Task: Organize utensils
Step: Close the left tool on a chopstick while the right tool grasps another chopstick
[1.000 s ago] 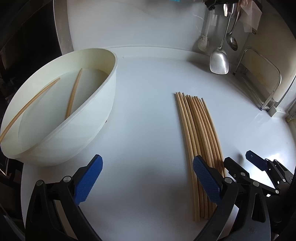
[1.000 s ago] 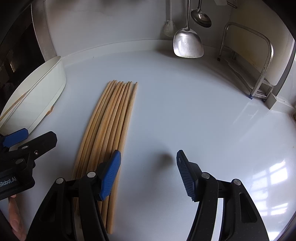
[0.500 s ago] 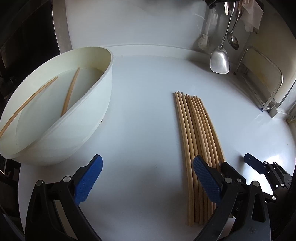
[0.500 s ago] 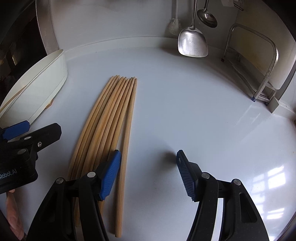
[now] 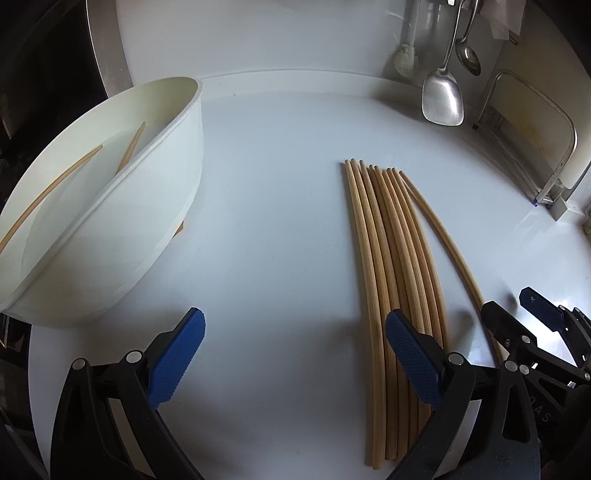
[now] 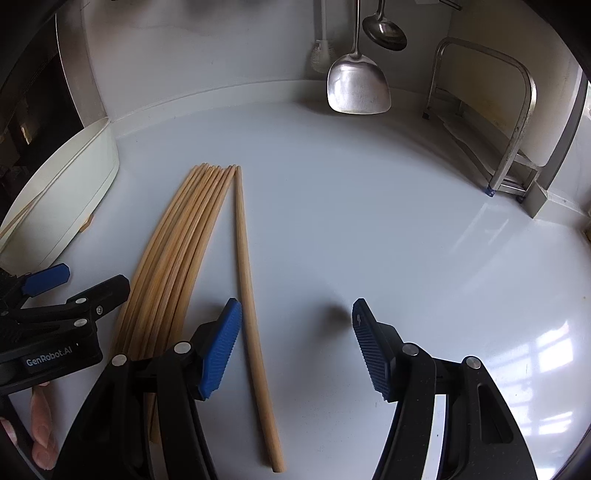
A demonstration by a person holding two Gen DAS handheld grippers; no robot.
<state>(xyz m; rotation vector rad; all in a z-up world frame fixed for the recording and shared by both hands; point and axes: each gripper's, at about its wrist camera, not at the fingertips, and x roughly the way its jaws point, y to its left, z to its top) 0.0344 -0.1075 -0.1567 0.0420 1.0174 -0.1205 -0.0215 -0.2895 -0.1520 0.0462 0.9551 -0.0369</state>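
Several wooden chopsticks lie side by side in a bundle (image 5: 391, 266) on the white counter; the bundle also shows in the right wrist view (image 6: 173, 258). One chopstick (image 6: 247, 280) lies apart to the right of the bundle, its near part between the open jaws of my right gripper (image 6: 295, 347). It also shows in the left wrist view (image 5: 443, 236). My left gripper (image 5: 295, 358) is open and empty, left of the bundle's near ends. A white bowl (image 5: 110, 206) at the left holds two chopsticks (image 5: 48, 192).
A metal spatula (image 6: 358, 85), a ladle (image 6: 384, 27) and a brush hang at the back wall. A metal rack (image 6: 517, 122) stands at the right. The bowl's rim (image 6: 62, 184) shows at the left of the right wrist view.
The rightmost chopstick has swung away from the bundle to the right and now lies between my right jaws. Both grippers have drawn back a little.
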